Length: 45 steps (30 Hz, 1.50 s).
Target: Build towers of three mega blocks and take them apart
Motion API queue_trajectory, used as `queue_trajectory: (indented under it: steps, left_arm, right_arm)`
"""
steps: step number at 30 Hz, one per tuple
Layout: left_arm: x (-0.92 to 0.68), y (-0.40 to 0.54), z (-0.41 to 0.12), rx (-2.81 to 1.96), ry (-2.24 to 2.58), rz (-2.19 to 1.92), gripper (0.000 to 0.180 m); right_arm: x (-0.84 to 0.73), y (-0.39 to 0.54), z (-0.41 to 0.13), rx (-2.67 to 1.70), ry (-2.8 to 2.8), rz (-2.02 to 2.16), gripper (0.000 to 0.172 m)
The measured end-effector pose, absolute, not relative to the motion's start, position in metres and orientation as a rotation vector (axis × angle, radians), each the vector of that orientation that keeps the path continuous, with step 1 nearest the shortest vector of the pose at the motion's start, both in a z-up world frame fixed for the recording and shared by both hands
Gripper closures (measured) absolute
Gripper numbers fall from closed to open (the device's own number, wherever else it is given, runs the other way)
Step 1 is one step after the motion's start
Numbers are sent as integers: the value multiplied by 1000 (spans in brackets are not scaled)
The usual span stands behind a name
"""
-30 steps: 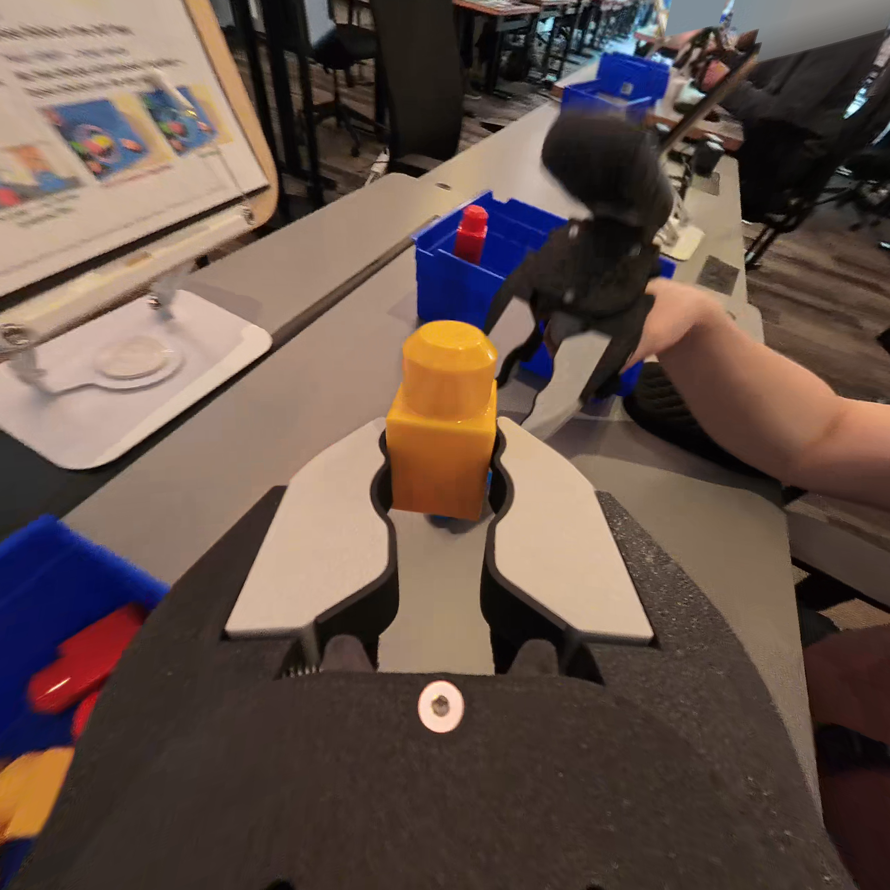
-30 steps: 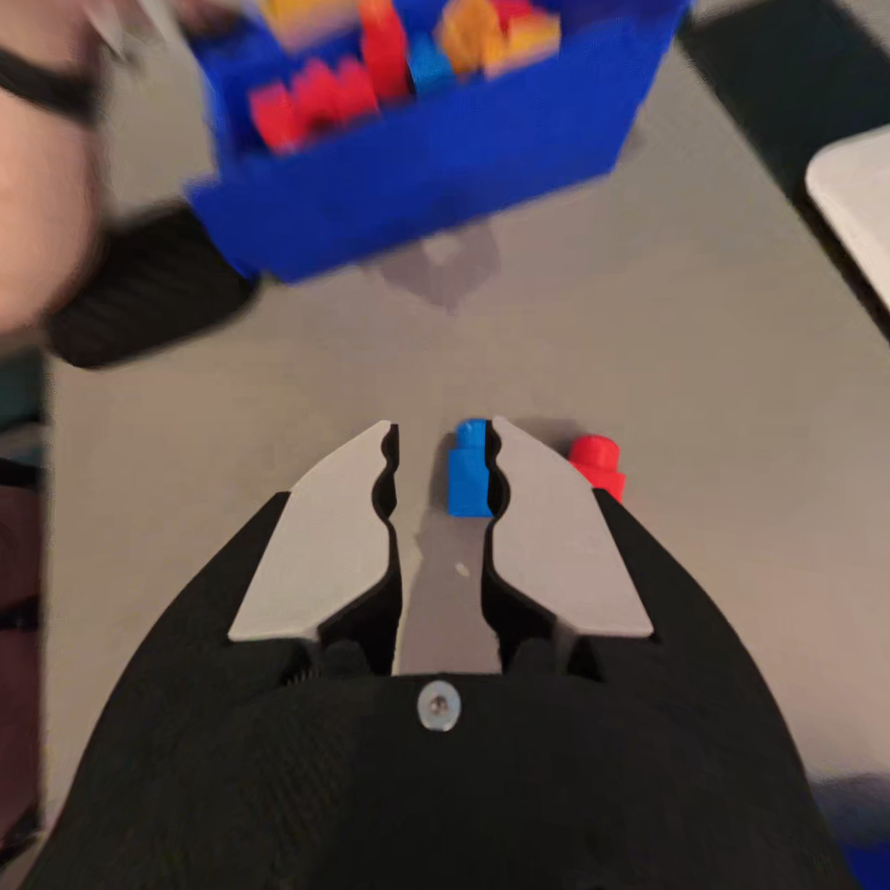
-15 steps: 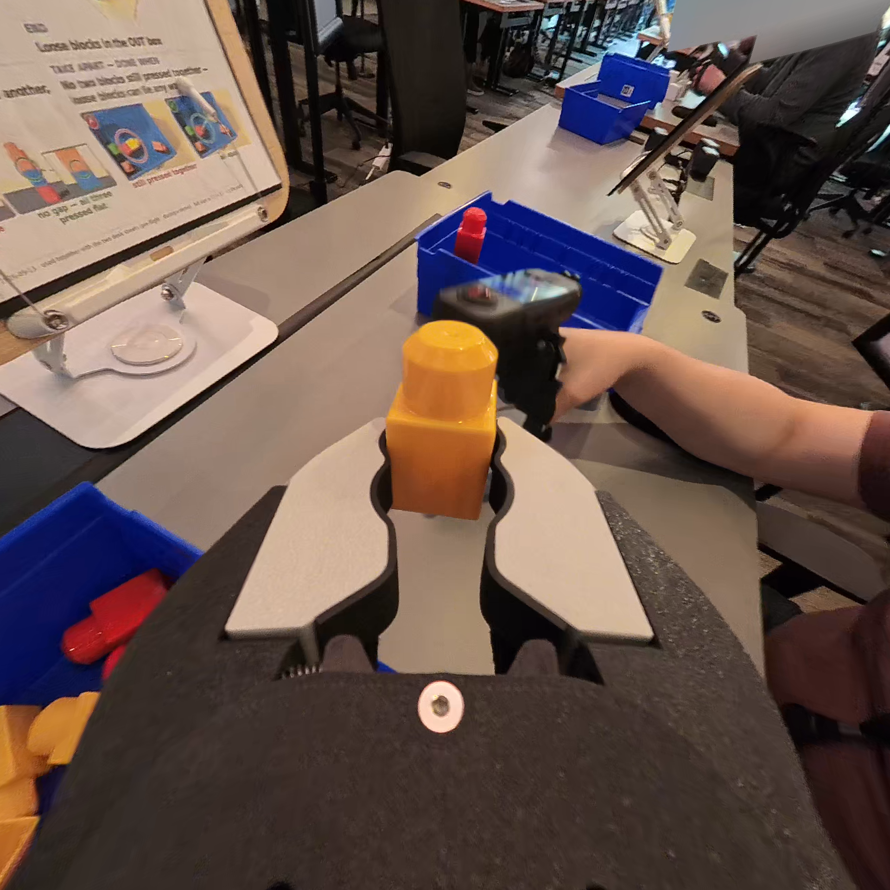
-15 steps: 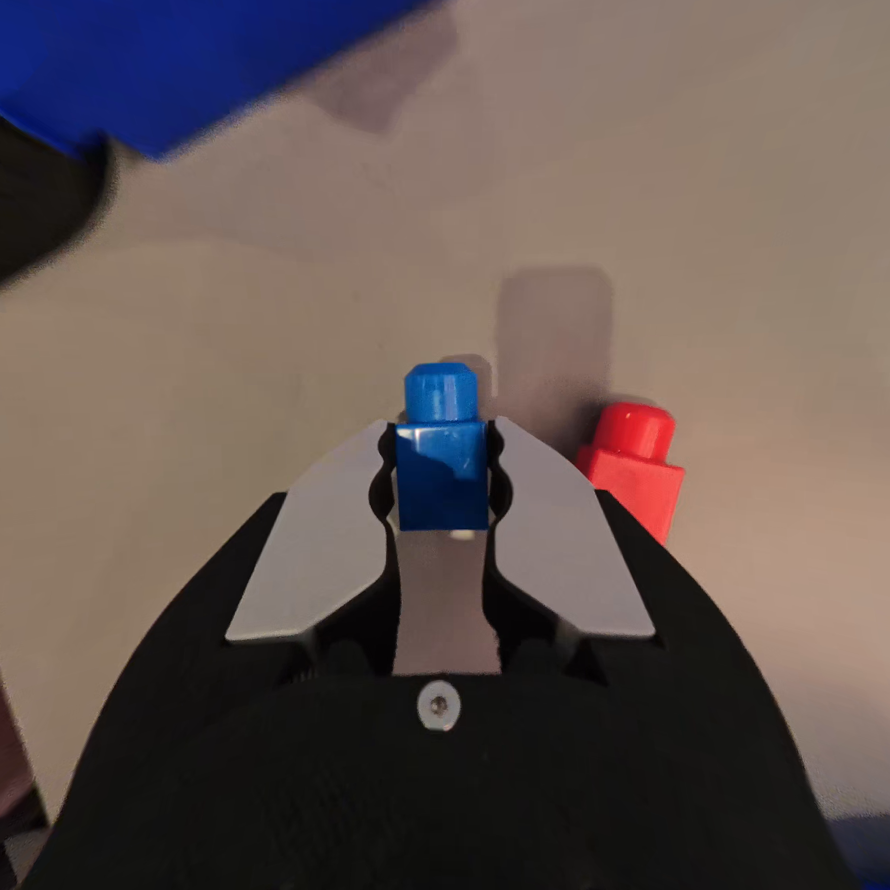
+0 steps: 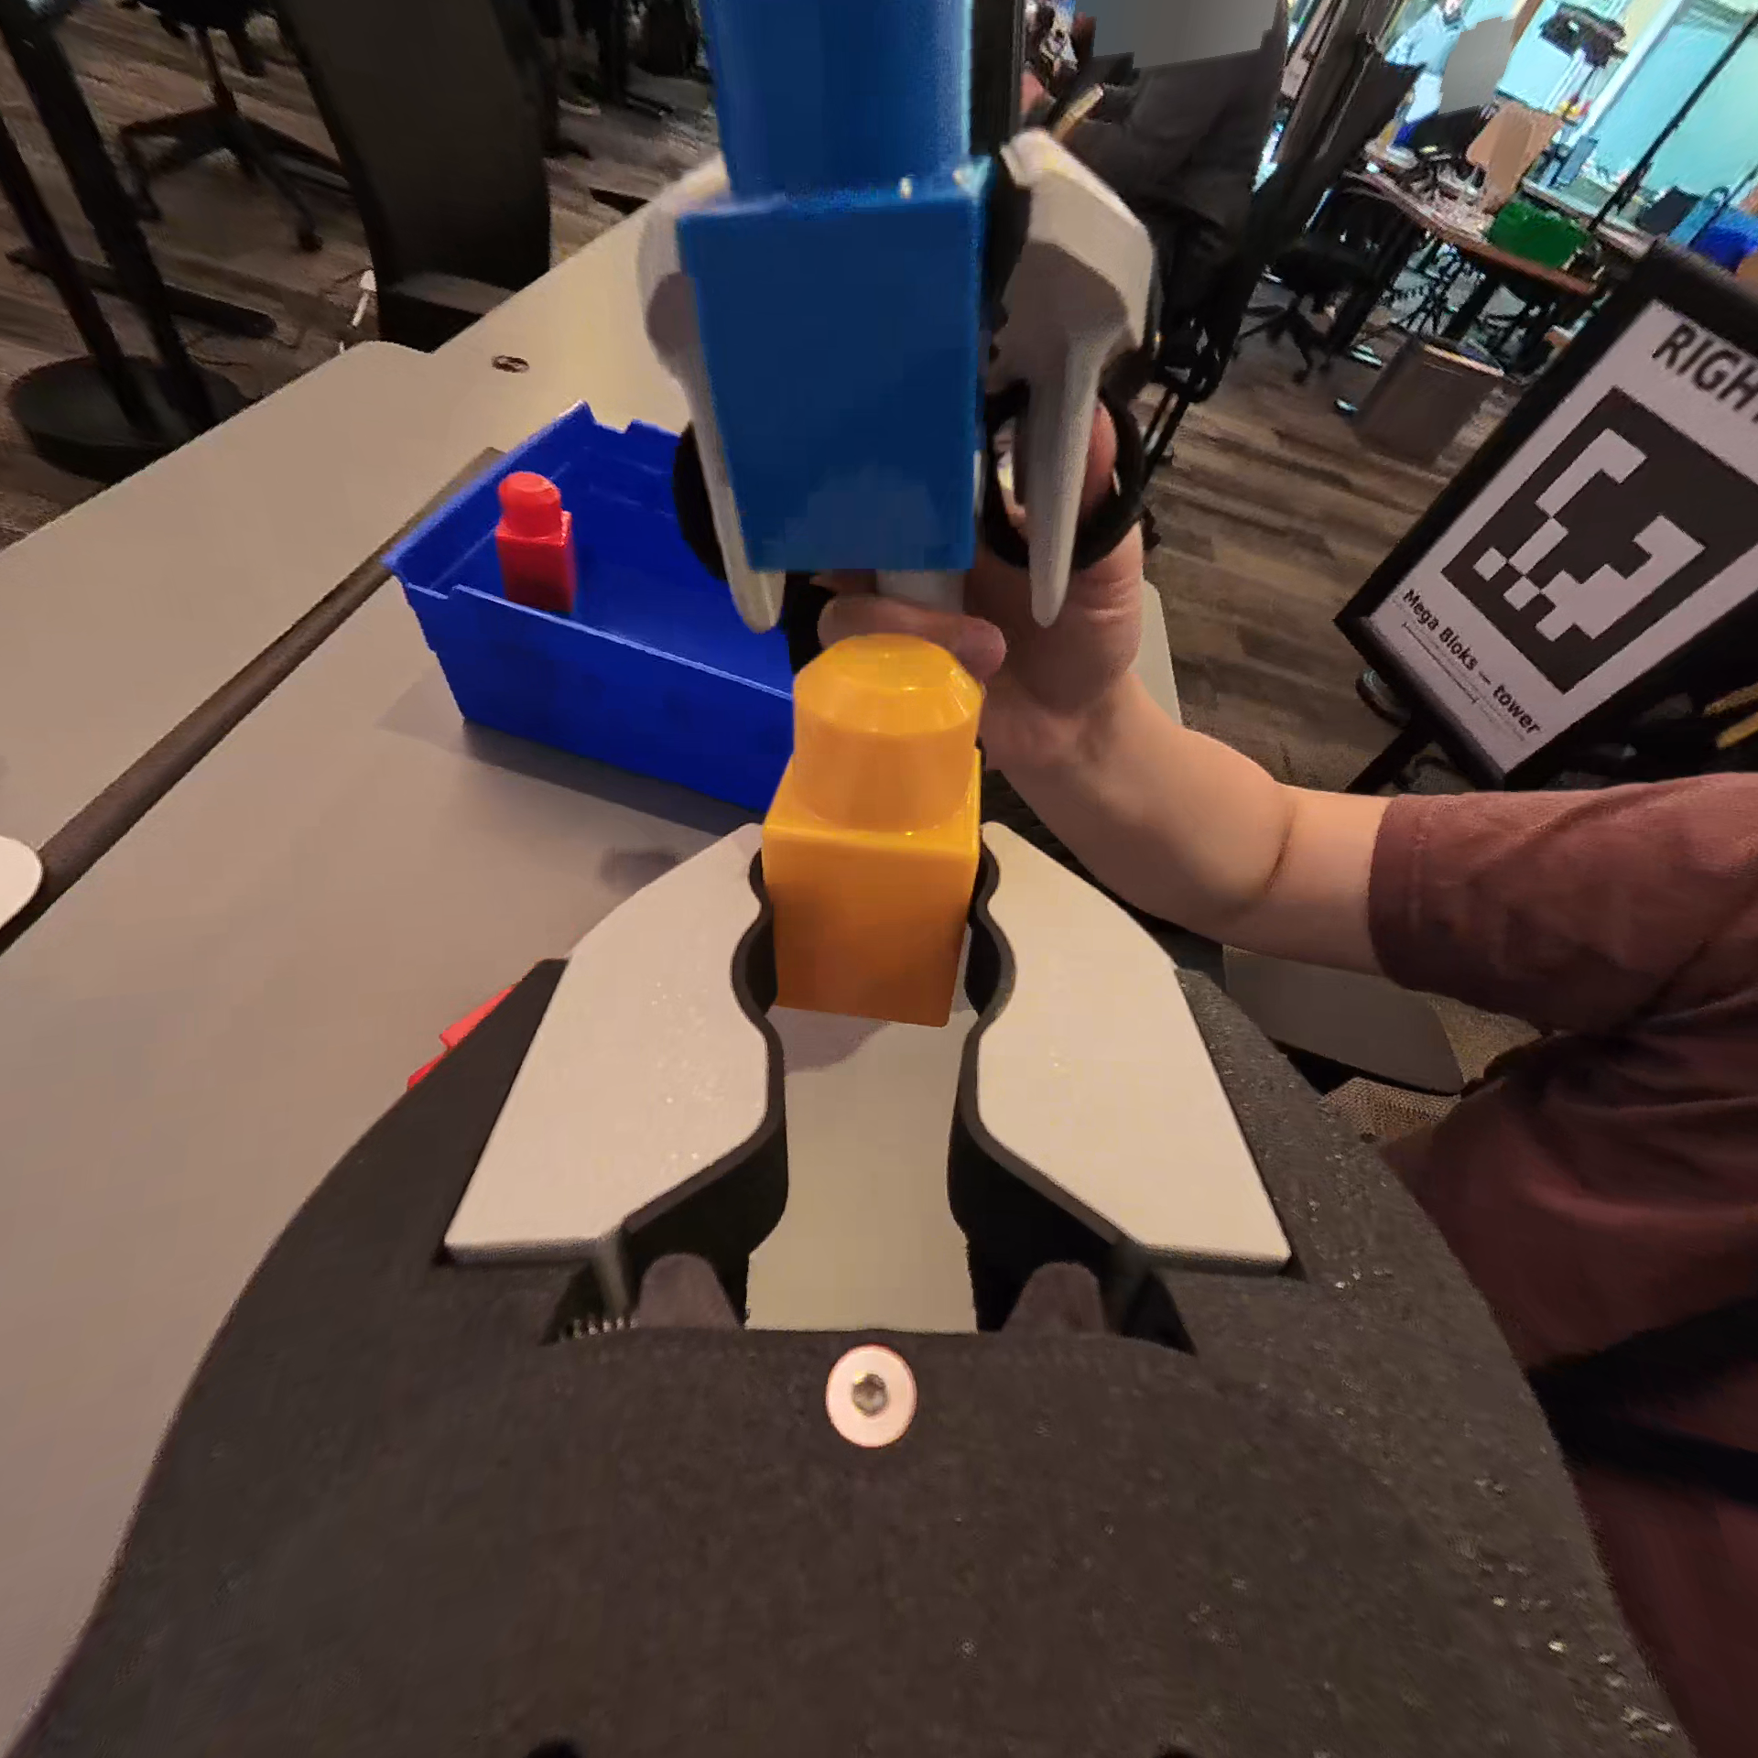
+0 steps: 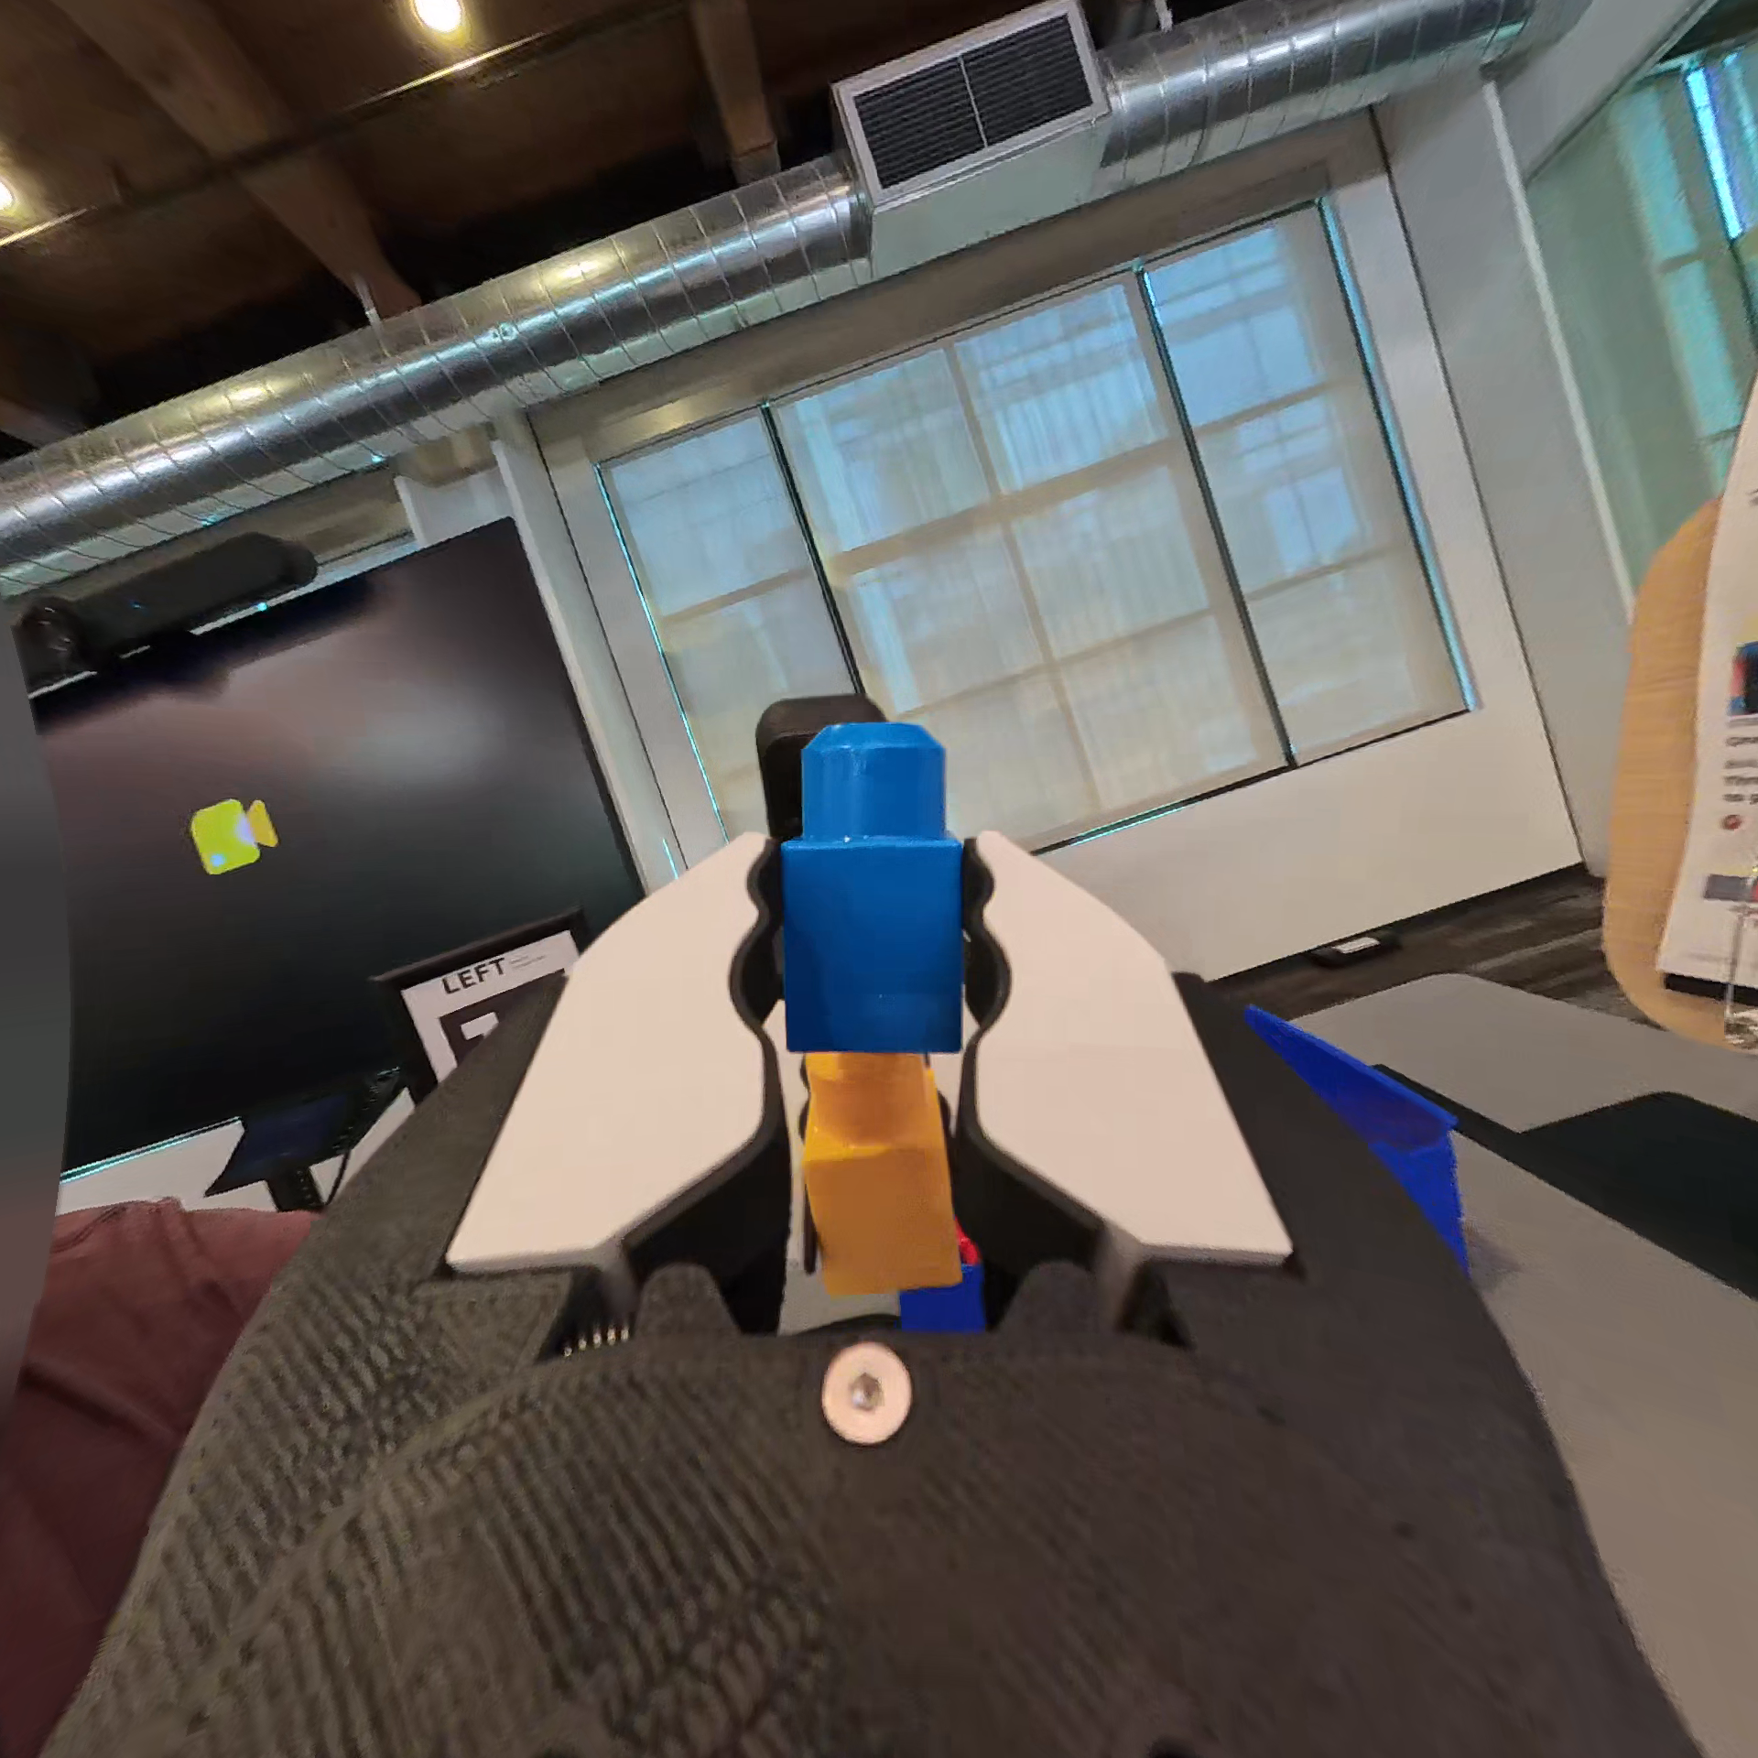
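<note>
Blocks in both my grippers, one above the other, ready to join. My left gripper (image 5: pixel 870 937) has its fingers closed on an orange block (image 5: pixel 870 913), pads pressed to both its sides, stud pointing up, held above the grey worktop (image 5: pixel 285 856). My right gripper (image 6: pixel 873 937) grips a blue block (image 6: pixel 870 937) the same way, pads tight on its flanks. In the left view the blue block (image 5: pixel 837 380) hangs directly over the orange stud, with a visible gap between them; they are not yet pressed together. In the right view the orange block (image 6: pixel 880 1189) shows just under the blue one, roughly in line.

Beyond them a blue bin (image 5: pixel 609 656) sits on the worktop with one red block (image 5: pixel 535 542) standing in it. A sliver of something red (image 5: pixel 461 1032) peeks out beside my left fingers; I cannot tell for sure what it is. A framed sign (image 5: pixel 1560 533) stands off to the right.

As I judge it, this tower has barely begun: no two blocks are joined. What remains is to lower the blue block onto the orange stud and press it home, add a third block, then pull the tower apart again. Alignment looks close, so a straight downward push should seat it; a tilt could make the blue block jam or slip in my fingers
</note>
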State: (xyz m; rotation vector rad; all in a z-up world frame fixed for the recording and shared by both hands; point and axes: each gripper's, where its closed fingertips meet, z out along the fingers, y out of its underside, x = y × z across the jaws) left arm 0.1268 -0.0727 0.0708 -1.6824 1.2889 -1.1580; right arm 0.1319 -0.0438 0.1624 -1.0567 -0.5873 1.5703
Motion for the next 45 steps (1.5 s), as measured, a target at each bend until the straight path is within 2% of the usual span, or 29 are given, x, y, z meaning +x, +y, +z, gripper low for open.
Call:
queue_trajectory:
  steps: [9,16,24,35,45]
  left_arm:
    - [125,-58,66,-1636,1223,-1286,144]
    - [118,-62,52,-1693,1316,-1211,144]
    - [107,-65,22,-1803,1498,-963,145]
    - [108,-89,23,-1800,1593,-1221,145]
    - [106,-81,16,-1887,1558,-1138,145]
  right_arm:
    - [114,-30,134,-1134,-568,1570,135]
    - [98,-39,119,-1209,-707,1561,135]
    - [91,-52,81,-1471,-1055,1279,135]
    - [88,-70,76,-1439,-1159,1410,134]
    - [87,-63,67,-1515,-1148,1345,134]
